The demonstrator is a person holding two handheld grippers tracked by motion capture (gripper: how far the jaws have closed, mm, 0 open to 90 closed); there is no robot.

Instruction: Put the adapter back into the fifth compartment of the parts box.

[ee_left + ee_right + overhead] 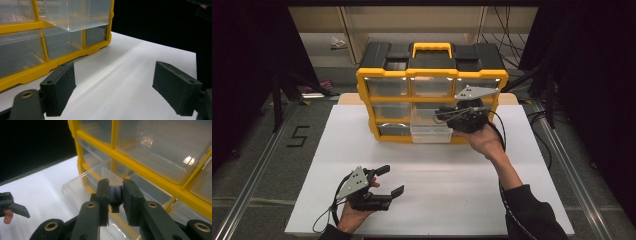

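While the right gripper [115, 195] is clamping a small black part [115, 195] between its jaws, it is hovering over the open clear drawer [430, 131] pulled out of the bottom middle slot of the yellow organizer [432, 75]. The part is sitting above the drawer's cavity, not yet released. Judging by this, the pick-up is complete and the drop into the drawer, and probably closing it, are remaining. The left gripper [392, 181] is idling near the front of the white table [462, 190], jaws wide apart, holding nothing.
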